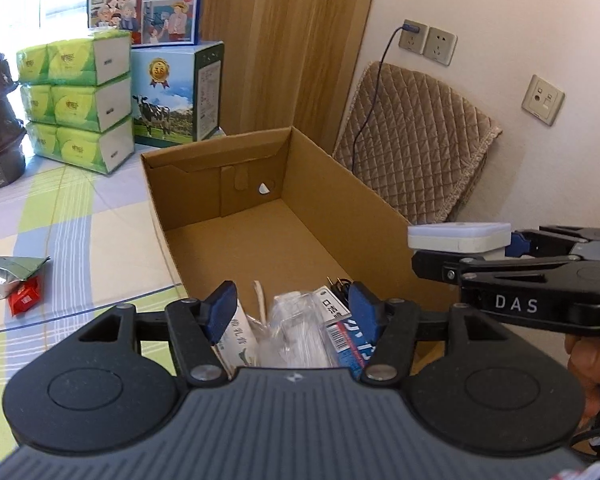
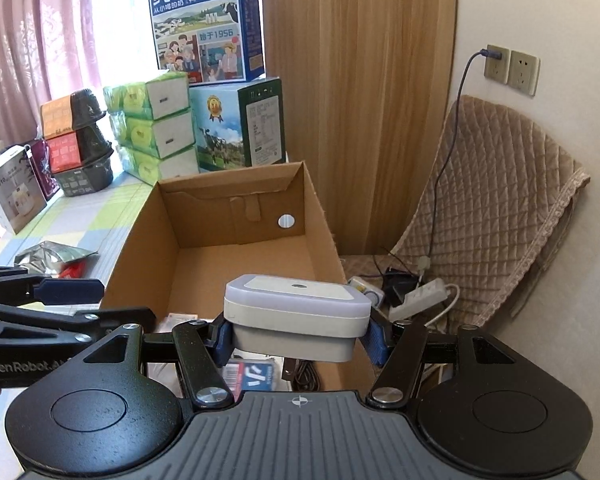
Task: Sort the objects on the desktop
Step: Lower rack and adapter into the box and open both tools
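An open cardboard box (image 1: 320, 184) (image 2: 236, 208) stands on the checked tablecloth. My left gripper (image 1: 292, 296) hangs open over its near end, nothing between the fingers. Under it in the box lie a white packet (image 1: 236, 332), a clear plastic bag (image 1: 296, 328) and a blue packet (image 1: 354, 344) (image 2: 256, 376). My right gripper (image 2: 298, 336) (image 1: 472, 252) is shut on a white square device (image 2: 296, 312) (image 1: 458, 236), held level above the box's near right wall. In the right wrist view the left gripper (image 2: 96, 304) shows at the left edge.
A silver foil pouch (image 1: 0, 276) and a red packet (image 1: 26, 300) lie left of the box. Stacked green tissue packs (image 1: 80, 100) and milk cartons (image 1: 172, 92) stand behind it. Right of the table is a quilted chair (image 2: 500, 208) bearing a power strip (image 2: 420, 300) and cables.
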